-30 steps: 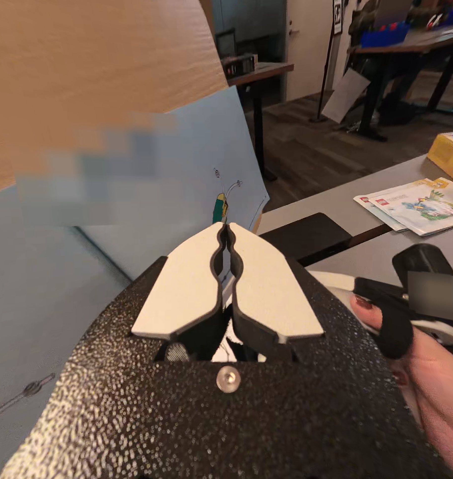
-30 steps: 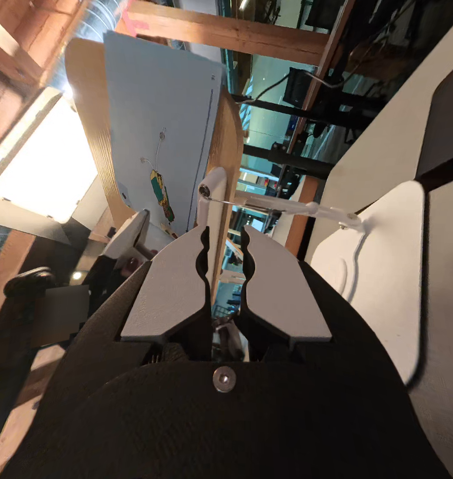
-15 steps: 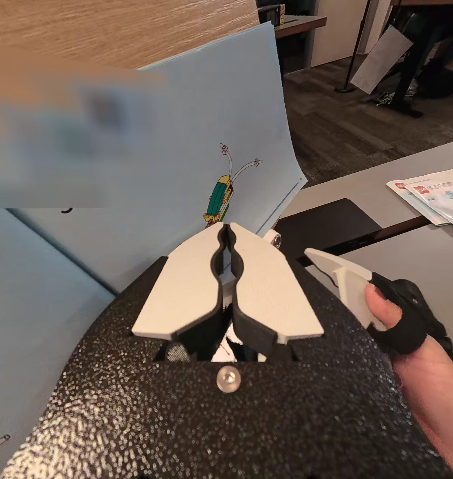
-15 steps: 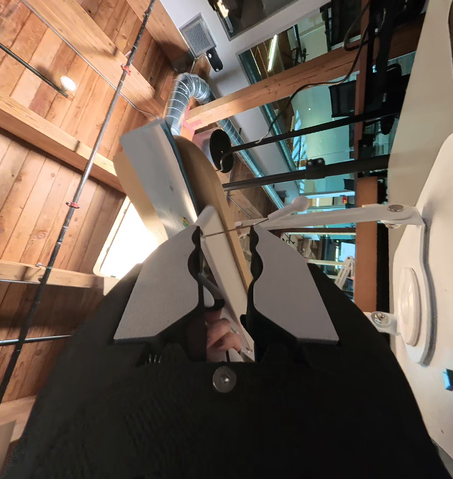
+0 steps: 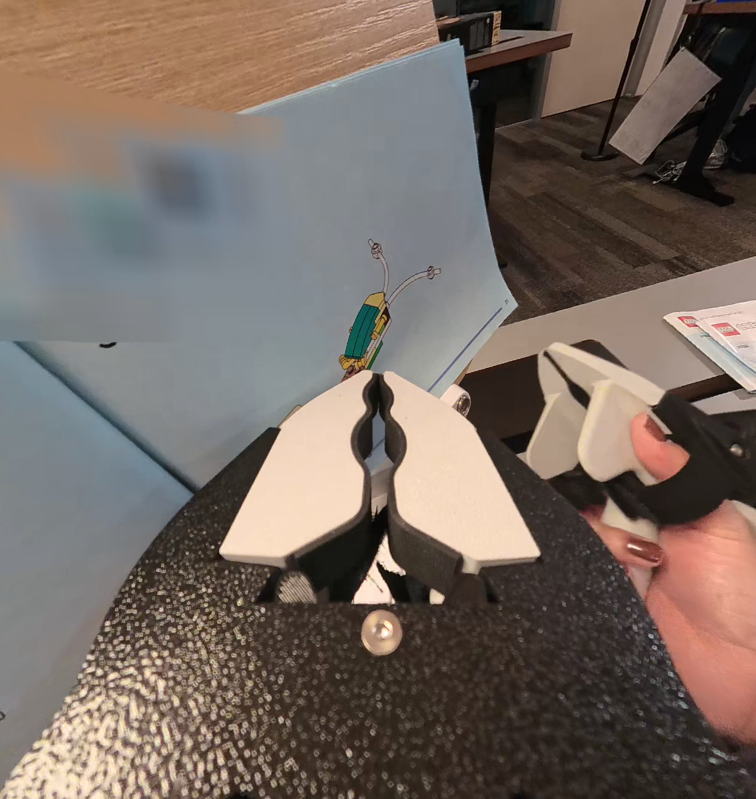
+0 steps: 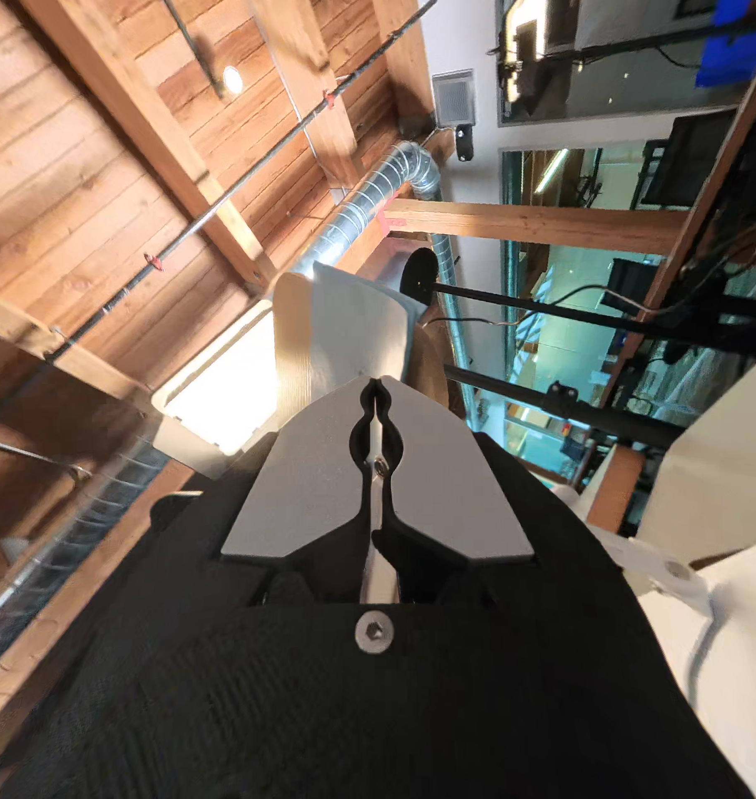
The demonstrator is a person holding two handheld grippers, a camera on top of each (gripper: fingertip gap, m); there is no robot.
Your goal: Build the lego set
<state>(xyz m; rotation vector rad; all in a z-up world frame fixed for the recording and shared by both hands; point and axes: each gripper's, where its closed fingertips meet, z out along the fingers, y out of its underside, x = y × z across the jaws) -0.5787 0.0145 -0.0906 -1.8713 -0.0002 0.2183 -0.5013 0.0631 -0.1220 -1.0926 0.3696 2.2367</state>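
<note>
With our left gripper [image 5: 378, 382] pinched on the pale-blue instruction booklet page [image 5: 324, 225] on its wooden stand [image 5: 194, 47] and our right gripper [image 6: 374, 385] clamped on the stand's white page-holder arm [image 6: 378, 471], a hasty pull could tear the page; no bricks show.

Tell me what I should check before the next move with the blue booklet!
1. Light-blue open instruction booklet leans on the tan wooden stand: ok.
2. Green-and-yellow model drawing on the page is in view: ok.
3. Left hand-held gripper is shut: ok. Gripping anything: cannot tell.
4. Right hand-held gripper is shut: ok. Pinching the thin white arm with a screw: cannot tell.
5. Lego pieces within sight: not ok, none show.
6. Spare white booklets lie flat on the grey table: ok.
</note>
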